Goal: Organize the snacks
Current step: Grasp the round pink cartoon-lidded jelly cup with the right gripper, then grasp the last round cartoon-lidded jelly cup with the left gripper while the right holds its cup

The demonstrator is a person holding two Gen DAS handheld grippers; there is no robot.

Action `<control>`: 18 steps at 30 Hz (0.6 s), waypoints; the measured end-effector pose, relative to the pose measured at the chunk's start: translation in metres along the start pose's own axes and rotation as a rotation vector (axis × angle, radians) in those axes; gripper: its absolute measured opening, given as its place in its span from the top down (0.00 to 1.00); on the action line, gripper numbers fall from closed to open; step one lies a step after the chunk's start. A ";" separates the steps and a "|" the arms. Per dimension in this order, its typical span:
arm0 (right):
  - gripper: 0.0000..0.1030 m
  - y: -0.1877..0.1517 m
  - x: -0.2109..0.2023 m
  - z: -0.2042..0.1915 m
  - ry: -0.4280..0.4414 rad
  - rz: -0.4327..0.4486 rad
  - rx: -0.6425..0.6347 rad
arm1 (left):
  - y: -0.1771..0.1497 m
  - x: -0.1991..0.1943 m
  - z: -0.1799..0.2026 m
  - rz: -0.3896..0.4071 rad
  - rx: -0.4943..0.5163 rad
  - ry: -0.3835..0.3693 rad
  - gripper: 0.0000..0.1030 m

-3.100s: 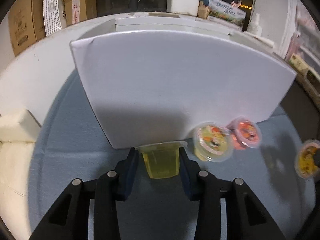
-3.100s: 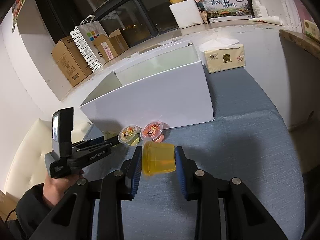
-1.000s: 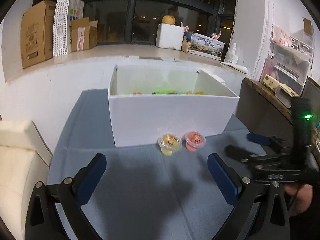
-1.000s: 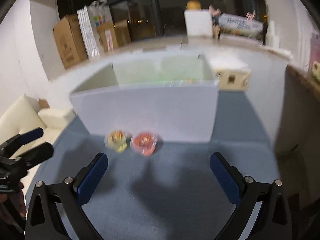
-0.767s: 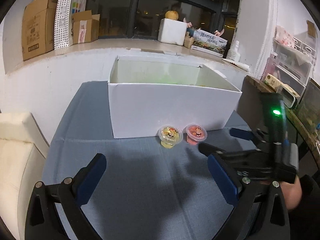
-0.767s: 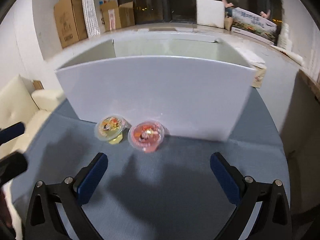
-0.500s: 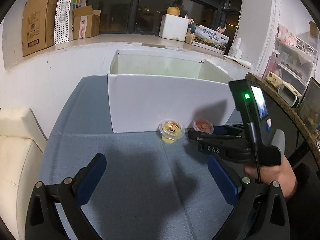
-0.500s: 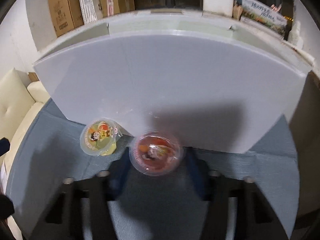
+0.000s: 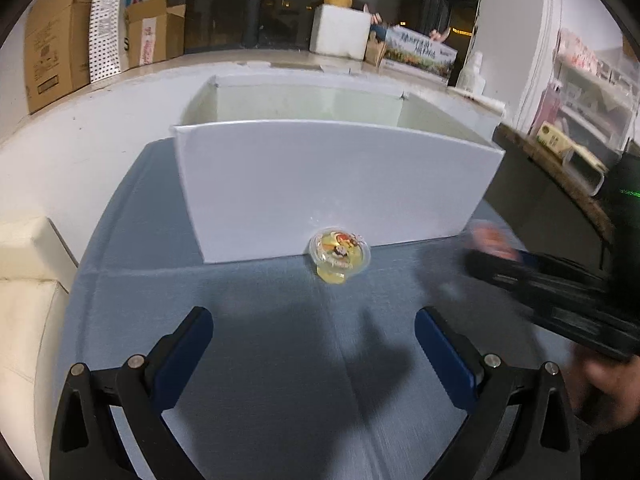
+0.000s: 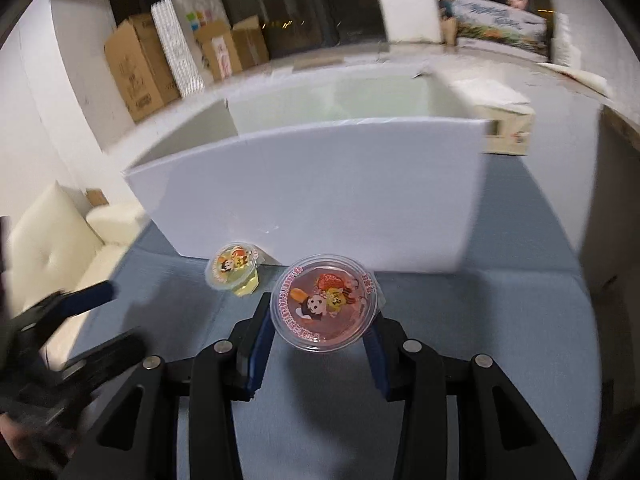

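The right gripper (image 10: 320,334)—gaping a second ago—now clasps the red jelly cup (image 10: 325,304), lifted; the left gripper (image 9: 314,354), released, faces the yellow jelly cup (image 9: 339,255) at twelve o'clock—next for the white box (image 9: 332,184).

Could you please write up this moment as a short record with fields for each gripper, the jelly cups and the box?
right gripper: fingers closed on the red jelly cup
left gripper: fingers wide apart, nothing between them
yellow jelly cup: upright on the blue tablecloth, close to the white box's front wall
white box: open at the top, contents hidden
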State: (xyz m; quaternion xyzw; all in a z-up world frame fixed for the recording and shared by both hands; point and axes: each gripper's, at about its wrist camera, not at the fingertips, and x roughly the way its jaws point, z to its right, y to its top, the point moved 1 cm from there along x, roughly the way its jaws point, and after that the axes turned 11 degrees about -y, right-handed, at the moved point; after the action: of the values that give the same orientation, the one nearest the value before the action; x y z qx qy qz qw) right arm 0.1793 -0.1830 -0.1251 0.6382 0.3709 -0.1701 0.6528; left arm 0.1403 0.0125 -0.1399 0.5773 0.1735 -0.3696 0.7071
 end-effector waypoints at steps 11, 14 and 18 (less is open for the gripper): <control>0.56 -0.010 -0.045 0.016 0.008 0.085 0.027 | 0.025 0.072 0.000 -0.057 -0.058 0.047 0.00; 0.56 -0.012 -0.043 0.011 0.013 0.081 0.018 | 0.028 0.077 -0.003 -0.060 -0.080 0.022 0.14; 0.56 -0.015 -0.042 0.006 0.027 0.074 0.011 | 0.025 0.070 -0.008 -0.034 -0.091 -0.008 0.52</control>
State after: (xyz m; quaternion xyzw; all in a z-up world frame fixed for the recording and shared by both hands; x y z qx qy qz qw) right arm 0.1428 -0.2015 -0.1072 0.6572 0.3547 -0.1391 0.6503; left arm 0.2067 -0.0006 -0.1724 0.5401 0.1969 -0.3758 0.7268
